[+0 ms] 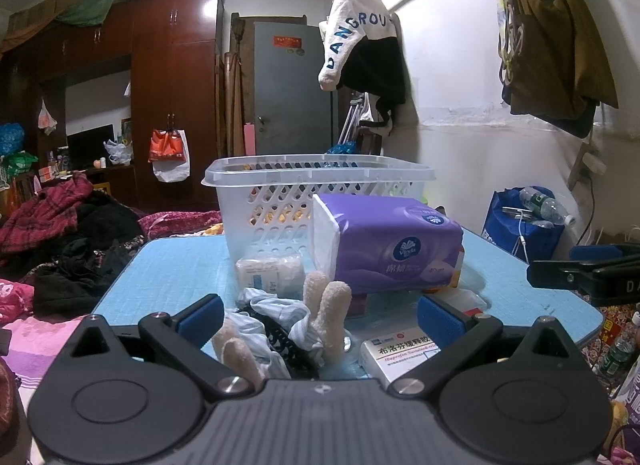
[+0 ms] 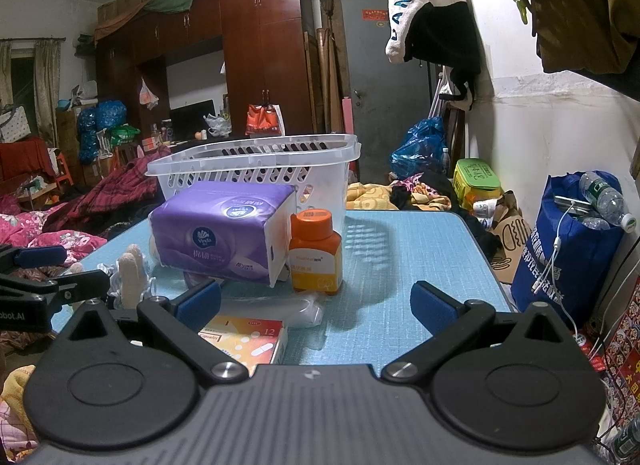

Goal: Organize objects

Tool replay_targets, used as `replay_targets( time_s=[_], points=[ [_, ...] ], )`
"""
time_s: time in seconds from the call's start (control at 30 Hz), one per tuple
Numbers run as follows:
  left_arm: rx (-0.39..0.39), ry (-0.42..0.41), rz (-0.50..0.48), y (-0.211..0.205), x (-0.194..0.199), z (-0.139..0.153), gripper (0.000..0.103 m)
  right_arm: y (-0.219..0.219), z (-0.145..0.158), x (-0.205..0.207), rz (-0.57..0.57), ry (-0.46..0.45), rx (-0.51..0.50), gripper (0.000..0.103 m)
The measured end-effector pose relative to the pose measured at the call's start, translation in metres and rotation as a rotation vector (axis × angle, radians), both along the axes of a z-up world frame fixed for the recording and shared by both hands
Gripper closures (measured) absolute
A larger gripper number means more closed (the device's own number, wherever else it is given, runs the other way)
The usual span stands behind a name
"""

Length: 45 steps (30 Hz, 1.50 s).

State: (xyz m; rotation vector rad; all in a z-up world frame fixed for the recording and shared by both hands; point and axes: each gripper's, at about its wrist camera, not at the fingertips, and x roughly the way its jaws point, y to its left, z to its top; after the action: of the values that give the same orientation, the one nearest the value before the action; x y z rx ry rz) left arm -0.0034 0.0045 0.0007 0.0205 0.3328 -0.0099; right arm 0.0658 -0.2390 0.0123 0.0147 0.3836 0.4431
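Both claws spread wide and empty over a cluttered blue table; nothing is yet placed in the basket.

The left gripper (image 1: 320, 315) is held open around a plush toy (image 1: 326, 315) in striped cloth, with a white medicine box (image 1: 400, 353) at its 4 o'clock. The right gripper (image 2: 316, 303) is likewise open, gripping nothing, with a red-and-yellow pill box (image 2: 248, 339) at its 7 o'clock and an orange bottle (image 2: 316, 251) at 12 o'clock. The purple tissue pack (image 2: 224, 235) is seen just in front of the white basket (image 2: 256, 157), at 11 o'clock, resting on something beneath it. Risk is judged mainly from crowding: the upright bottle could be toppled by a finger passing close, and the soft toy could be snagged with its cloth, dragging neighbouring items across the table (image 2: 400, 249).
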Motion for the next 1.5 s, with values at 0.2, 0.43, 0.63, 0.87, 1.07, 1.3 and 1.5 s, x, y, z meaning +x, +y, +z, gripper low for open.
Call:
replay_targets(
  time_s=[0.2,0.43,0.63,0.87,1.07,1.3,1.5],
  points=[
    [-0.001,0.0,-0.002,0.0,0.0,-0.001,0.0,0.0,0.0,0.0,0.0,-0.001,-0.001,0.0],
    [-0.001,0.0,-0.003,0.0,0.0,-0.001,0.0,0.0,0.0,0.0,0.001,-0.001,-0.001,0.0],
    [-0.002,0.002,-0.004,0.0,0.001,-0.002,0.0,0.0,0.0,0.0,0.0,-0.002,-0.001,0.0],
    [-0.011,-0.013,-0.002,0.001,0.0,-0.001,0.0,0.001,0.0,-0.001,0.001,-0.004,-0.002,0.0],
    [-0.058,-0.089,-0.009,0.021,0.0,0.007,0.0,-0.006,0.0,0.004,-0.011,-0.044,0.034,0.0],
    [-0.071,-0.066,0.047,0.058,0.009,-0.001,0.0,0.015,-0.005,-0.001,0.105,-0.049,0.094,0.0],
    [-0.064,-0.059,0.063,0.071,-0.01,-0.016,0.002,0.079,-0.012,0.004,0.257,-0.03,0.037,0.003]
  ],
)
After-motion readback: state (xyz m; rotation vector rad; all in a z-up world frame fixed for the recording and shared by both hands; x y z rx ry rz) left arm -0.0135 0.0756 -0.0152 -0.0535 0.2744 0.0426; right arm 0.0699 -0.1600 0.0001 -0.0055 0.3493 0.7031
